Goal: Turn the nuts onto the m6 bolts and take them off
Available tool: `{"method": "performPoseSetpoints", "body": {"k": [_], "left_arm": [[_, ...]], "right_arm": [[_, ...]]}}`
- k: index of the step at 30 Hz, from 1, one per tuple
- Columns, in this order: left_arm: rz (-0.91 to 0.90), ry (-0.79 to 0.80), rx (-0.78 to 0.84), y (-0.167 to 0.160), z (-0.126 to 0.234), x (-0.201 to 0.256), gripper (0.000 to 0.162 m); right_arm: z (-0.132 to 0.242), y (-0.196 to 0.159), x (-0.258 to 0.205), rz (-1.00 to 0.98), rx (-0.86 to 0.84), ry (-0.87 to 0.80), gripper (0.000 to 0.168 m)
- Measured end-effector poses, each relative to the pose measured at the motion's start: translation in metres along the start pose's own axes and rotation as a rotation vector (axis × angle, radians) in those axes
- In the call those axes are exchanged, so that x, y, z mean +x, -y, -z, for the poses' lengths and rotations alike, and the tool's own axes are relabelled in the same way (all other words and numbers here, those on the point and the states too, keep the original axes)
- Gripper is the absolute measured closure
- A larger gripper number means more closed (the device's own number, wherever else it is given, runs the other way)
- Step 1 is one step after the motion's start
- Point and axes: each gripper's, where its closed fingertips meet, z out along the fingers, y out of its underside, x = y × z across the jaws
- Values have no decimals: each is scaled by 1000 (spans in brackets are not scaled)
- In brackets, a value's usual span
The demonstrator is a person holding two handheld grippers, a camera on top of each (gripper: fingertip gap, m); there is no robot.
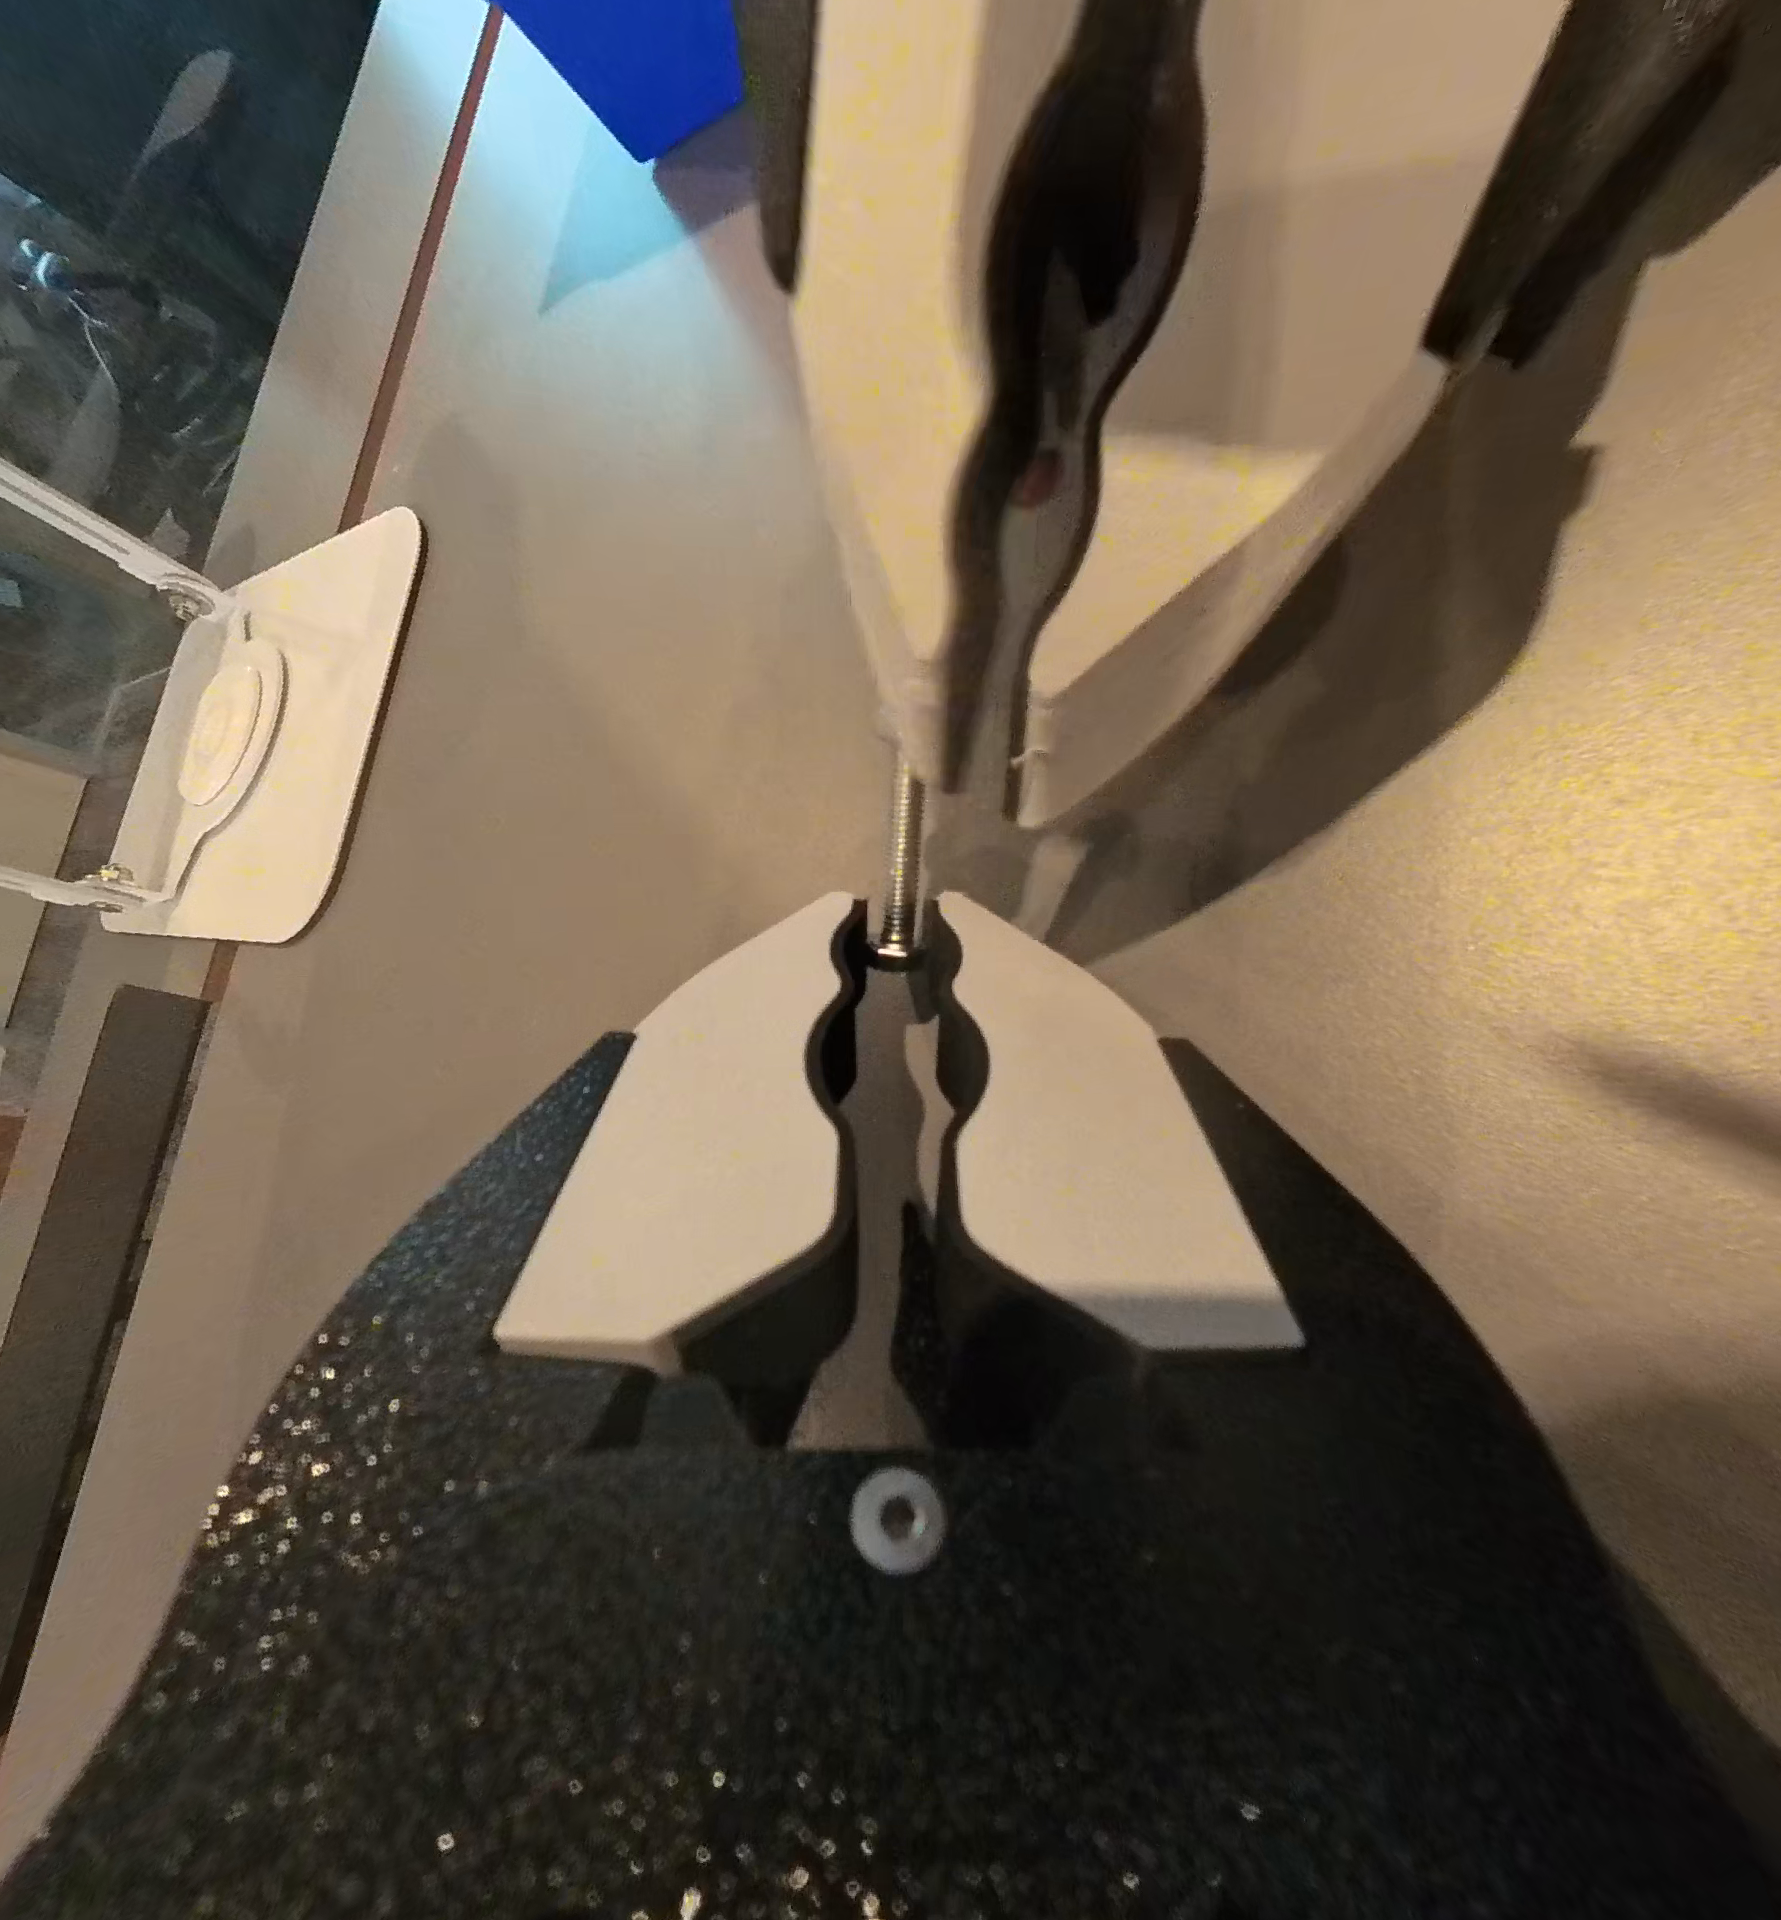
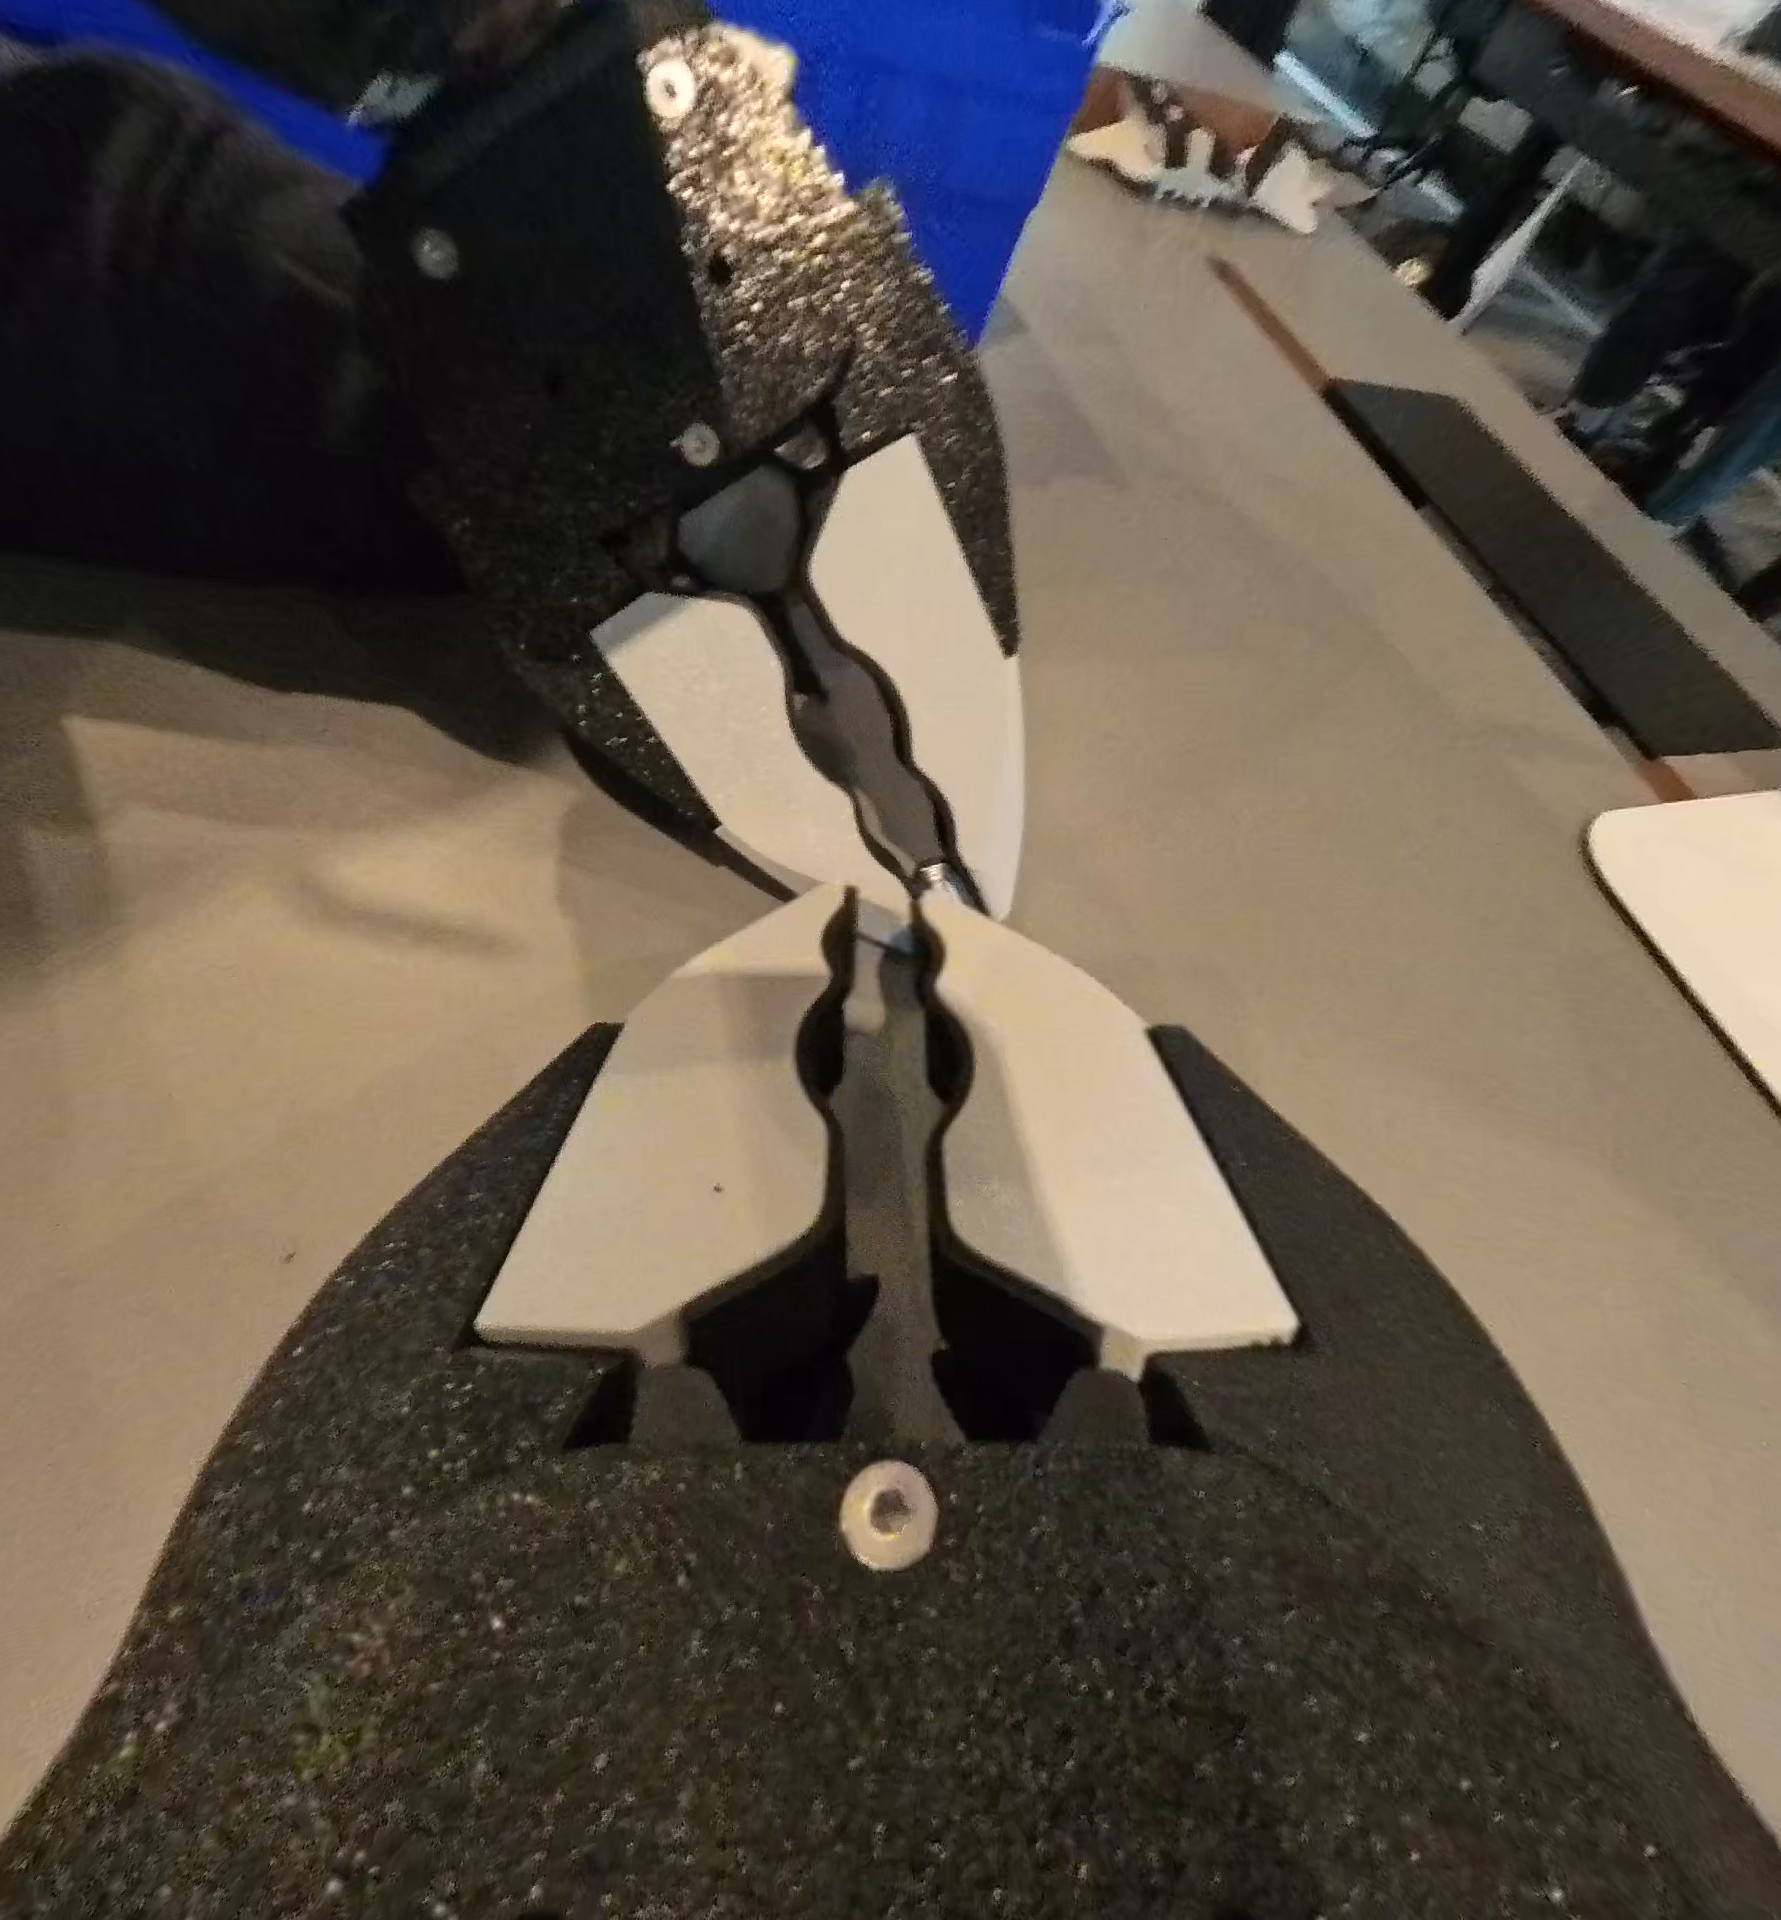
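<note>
A silver M6 bolt [image 1: 901,852] spans the gap between my two grippers, above a beige table [image 1: 595,623]. My left gripper [image 1: 896,914] is shut on a dark nut [image 1: 891,951] sitting on the bolt's near end. My right gripper [image 1: 969,769] comes in from above and is shut on the far end of the threaded shaft. In the right wrist view my right gripper [image 2: 886,914] meets the left gripper [image 2: 953,894] tip to tip, and a silver piece [image 2: 940,876] shows in the left tips. The bolt's head is hidden.
A white plate with a round fitting [image 1: 273,727] lies at the table's left edge. A blue bin [image 2: 927,125] stands behind the grippers. A black strip [image 2: 1551,561] and a white board [image 2: 1738,935] lie at the right. A dark sleeve [image 2: 138,312] holds the left gripper. The gap from one gripper's tips to the other's is roughly 4 centimeters.
</note>
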Motion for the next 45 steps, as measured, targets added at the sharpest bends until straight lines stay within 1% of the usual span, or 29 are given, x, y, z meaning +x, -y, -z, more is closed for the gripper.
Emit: {"method": "performPoseSetpoints", "body": {"k": [1,3,4,6,8,9,10,11,12,14,16,18,21,22,24,26,27,29,31,33,34,35,36,38,39,42,45], "left_arm": [[0,0,0,0,0,0,152],[0,0,0,0,0,0,152],[0,0,0,0,0,0,152],[1,0,0,0,0,0,152],[1,-1,0,0,0,0,152],[1,-1,0,0,0,0,152],[1,0,0,0,0,0,152],[2,0,0,0,0,-1,152],[3,-1,0,0,0,0,152],[2,-1,0,0,0,-1,152],[2,-1,0,0,0,-1,152],[3,-1,0,0,0,-1,152],[2,-1,0,0,0,-1,152],[2,-1,0,0,0,-1,152],[2,0,0,0,0,-1,152],[5,-1,1,0,1,-1,152],[5,-1,1,0,1,-1,152],[5,-2,1,0,0,-1,152],[5,-2,1,0,0,-1,152],[4,-1,0,0,1,-1,152],[3,-1,0,0,1,-1,152],[2,-1,-1,0,1,-1,152],[2,0,-1,0,1,-1,152],[4,-1,0,0,1,-1,152],[4,-1,0,0,1,-1,152],[4,-2,0,0,1,-1,152],[5,-2,0,0,1,-1,152]], "right_arm": [[0,1,4,-2,8,-26,149],[-1,-1,6,1,-8,-49,136],[-3,-3,6,6,-24,-51,134],[-5,-6,5,20,-50,-53,131],[-6,-7,4,30,-66,-46,133],[-6,-9,0,31,-75,-22,141],[-6,-10,-6,30,-82,27,158],[-5,-9,-9,27,-77,53,167],[-4,-8,-8,23,-62,45,167],[-1,-3,-3,10,-25,17,161],[0,-1,3,0,-8,-24,147],[-2,-4,6,-2,-28,-41,136],[-5,-7,5,14,-61,-51,132],[-5,-8,4,19,-66,-40,136],[-4,-7,-6,20,-59,32,167],[-1,-4,-4,3,-34,30,168],[0,-3,-1,-7,-19,12,163],[1,-1,6,-15,-2,-33,148],[-1,-3,9,-20,-21,-52,136],[-3,-7,8,-10,-51,-52,132],[-4,-8,6,1,-61,-42,135],[-4,-8,1,9,-65,-12,149],[-3,-8,-5,16,-60,31,168],[-1,-5,-3,3,-35,24,168],[0,-4,-1,-6,-24,10,164],[1,-3,8,-7,-16,-53,141],[-3,-8,9,4,-56,-63,130]]}}
